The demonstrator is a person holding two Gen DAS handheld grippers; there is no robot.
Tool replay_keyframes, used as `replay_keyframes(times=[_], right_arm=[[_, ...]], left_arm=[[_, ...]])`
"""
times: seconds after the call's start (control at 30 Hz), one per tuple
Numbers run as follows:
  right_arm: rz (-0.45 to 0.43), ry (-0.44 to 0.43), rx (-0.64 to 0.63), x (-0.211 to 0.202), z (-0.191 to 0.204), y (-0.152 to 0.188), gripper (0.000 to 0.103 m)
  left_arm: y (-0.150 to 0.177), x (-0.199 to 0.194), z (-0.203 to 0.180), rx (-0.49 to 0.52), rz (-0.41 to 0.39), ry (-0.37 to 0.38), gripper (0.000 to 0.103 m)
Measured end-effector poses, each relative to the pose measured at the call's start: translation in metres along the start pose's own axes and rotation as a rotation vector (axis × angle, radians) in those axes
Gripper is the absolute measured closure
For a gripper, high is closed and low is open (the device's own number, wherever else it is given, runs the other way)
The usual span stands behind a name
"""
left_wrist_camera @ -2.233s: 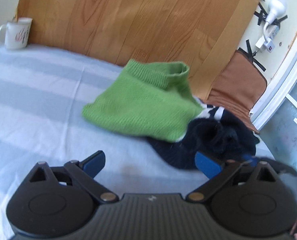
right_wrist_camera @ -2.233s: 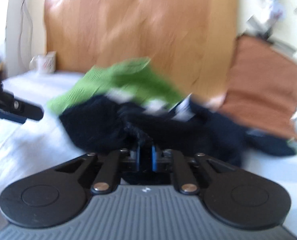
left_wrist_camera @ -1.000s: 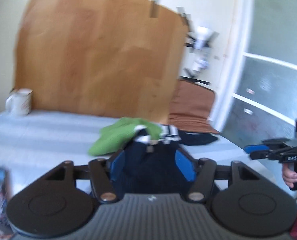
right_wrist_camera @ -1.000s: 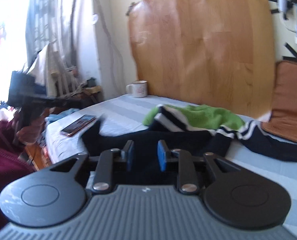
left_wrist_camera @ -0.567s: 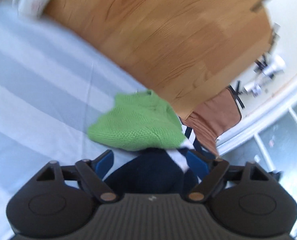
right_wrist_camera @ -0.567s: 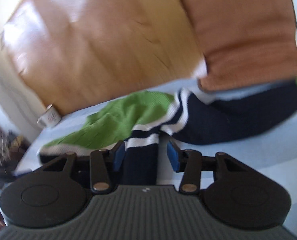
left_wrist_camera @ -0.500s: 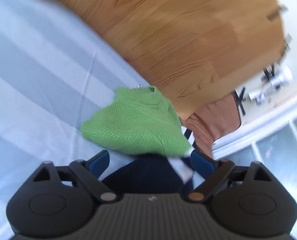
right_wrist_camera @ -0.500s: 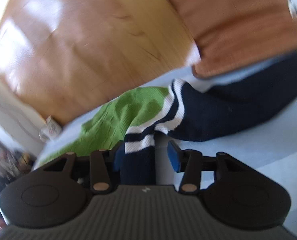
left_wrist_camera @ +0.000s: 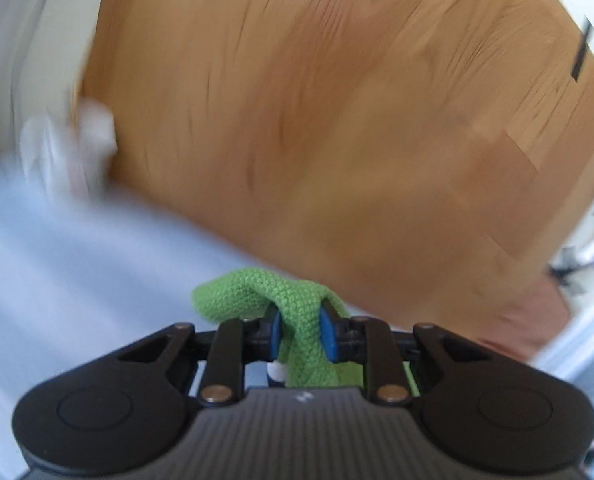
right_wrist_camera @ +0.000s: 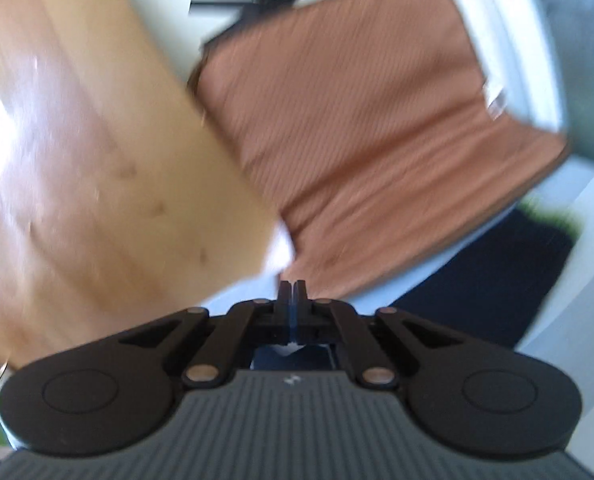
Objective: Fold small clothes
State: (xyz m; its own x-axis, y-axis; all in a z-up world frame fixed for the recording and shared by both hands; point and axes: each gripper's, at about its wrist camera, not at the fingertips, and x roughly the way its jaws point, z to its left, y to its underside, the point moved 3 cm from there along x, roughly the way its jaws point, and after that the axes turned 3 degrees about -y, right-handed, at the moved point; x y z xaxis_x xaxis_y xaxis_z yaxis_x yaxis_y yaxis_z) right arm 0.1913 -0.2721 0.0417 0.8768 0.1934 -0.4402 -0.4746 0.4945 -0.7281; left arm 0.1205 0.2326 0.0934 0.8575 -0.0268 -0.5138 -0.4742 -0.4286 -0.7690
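1. Half a second back both grippers stood wide over the heap; since then both views have swung up toward the wooden board (left_wrist_camera: 337,128), and both sets of jaws have just been closing.
2. Bed sheet (left_wrist_camera: 77,264) fills the lower left of the left wrist view; brown cushion (right_wrist_camera: 369,120) dominates the right wrist view. Heavy blur in both.
3. Navy garment (right_wrist_camera: 489,280) lies on the sheet below the cushion, to the right of the right gripper (right_wrist_camera: 292,292).
4. Green knit (left_wrist_camera: 293,320) is bunched between the blue pads (left_wrist_camera: 325,330) of the left gripper (left_wrist_camera: 299,330): jaws clamped on it, a loop of knit standing up just ahead.
5. Right gripper: jaws together. A scrap of white shows low behind them; whether cloth is pinched, cannot tell.
6. Step in hand, as I judge it: picking the green piece off the pile to fold it separately.
7. Next move calls for lifting it clear of the navy one and laying it flat on open sheet.
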Motion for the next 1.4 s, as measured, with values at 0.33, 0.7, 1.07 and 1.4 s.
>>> replay_keyframes(times=[0.33, 0.7, 1.07, 1.4], right_arm=[[0.271, -0.246, -0.398, 0.055, 0.105, 0.03, 0.048], [0.475, -0.321, -0.684, 0.127, 0.169, 0.101, 0.092], [0.283, -0.045, -0.684, 0.03, 0.082, 0.016, 0.09], [0.263, -0.24, -0.629, 0.013, 0.17, 0.012, 0.065]], left_arm=[[0.032, 0.023, -0.012, 0.274, 0.06, -0.2, 0.044], [0.01, 0.021, 0.054, 0.115, 0.097, -0.262, 0.038], [0.032, 0.059, 0.029, 0.053, 0.157, -0.098, 0.037], [0.15, 0.051, -0.114, 0.521, 0.147, 0.001, 0.035]])
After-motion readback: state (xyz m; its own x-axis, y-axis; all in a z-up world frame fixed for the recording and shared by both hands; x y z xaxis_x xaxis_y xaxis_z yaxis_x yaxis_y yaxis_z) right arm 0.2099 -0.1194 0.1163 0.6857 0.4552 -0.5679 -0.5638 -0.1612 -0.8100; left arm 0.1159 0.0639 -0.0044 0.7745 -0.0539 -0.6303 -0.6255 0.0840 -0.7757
